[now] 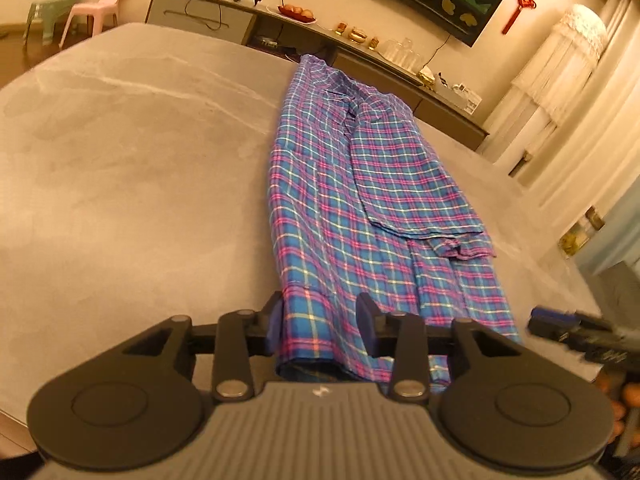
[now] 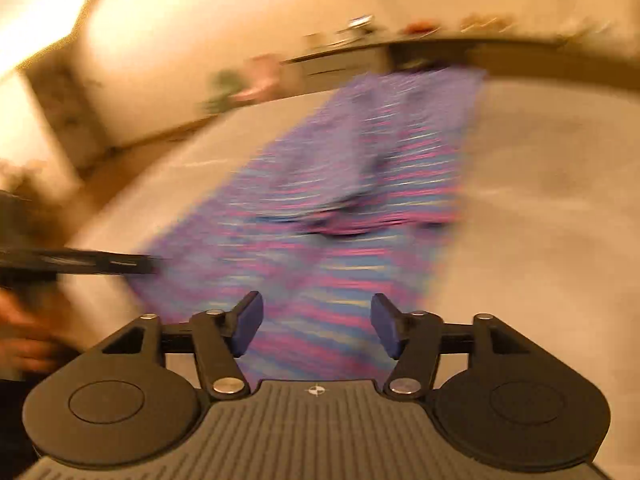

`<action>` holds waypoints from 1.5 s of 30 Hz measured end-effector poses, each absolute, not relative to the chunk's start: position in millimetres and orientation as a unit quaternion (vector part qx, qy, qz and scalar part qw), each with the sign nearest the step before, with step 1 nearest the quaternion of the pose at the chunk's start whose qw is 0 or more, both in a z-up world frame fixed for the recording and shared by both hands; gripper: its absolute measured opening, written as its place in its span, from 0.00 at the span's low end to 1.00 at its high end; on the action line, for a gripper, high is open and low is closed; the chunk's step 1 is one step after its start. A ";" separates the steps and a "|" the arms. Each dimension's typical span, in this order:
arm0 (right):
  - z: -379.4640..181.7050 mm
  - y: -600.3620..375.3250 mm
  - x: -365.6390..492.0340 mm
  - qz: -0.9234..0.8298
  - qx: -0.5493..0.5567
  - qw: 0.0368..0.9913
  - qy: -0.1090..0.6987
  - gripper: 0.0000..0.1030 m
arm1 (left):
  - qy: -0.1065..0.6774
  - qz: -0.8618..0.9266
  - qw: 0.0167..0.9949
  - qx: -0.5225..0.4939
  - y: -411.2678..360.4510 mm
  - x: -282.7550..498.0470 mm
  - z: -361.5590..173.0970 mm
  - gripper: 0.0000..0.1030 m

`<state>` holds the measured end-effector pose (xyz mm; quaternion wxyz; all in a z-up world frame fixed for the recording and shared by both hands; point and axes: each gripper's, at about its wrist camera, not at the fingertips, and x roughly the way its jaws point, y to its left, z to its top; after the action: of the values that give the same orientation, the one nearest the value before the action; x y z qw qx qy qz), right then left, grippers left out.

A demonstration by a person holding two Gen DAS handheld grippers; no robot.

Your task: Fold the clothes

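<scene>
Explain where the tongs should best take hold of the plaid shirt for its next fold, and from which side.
Probably the near hem of the plaid shirt, coming from the near end. It lies flat as a long narrow strip running away across the grey surface, so that short edge is the closest free one; one pair at each corner.

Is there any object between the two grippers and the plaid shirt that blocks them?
Nothing visible blocks them. The plaid shirt lies flat on the grey surface, its near hem directly at the left gripper. The right gripper is open just over the same hem, though that view is blurred.
</scene>
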<state>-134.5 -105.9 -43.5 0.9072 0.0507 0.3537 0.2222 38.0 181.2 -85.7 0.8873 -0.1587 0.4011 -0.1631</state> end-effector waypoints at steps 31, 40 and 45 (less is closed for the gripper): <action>28.4 -173.8 73.1 0.185 0.223 0.897 0.334 0.19 | 0.379 -0.127 0.858 -0.322 198.1 211.0 -16.8 0.32; -25.8 -191.8 78.6 0.213 0.228 0.896 0.317 0.49 | 0.357 -0.139 0.882 -0.276 217.2 167.2 -55.5 0.44; -34.9 -134.4 74.9 0.269 0.052 0.908 0.317 0.49 | 0.418 -0.153 0.887 -0.125 169.7 160.6 -75.6 0.42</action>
<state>74.9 -134.4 -34.9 0.9081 0.0519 0.3170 0.2686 160.6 169.7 -75.6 0.8869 -0.1250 0.4177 -0.1527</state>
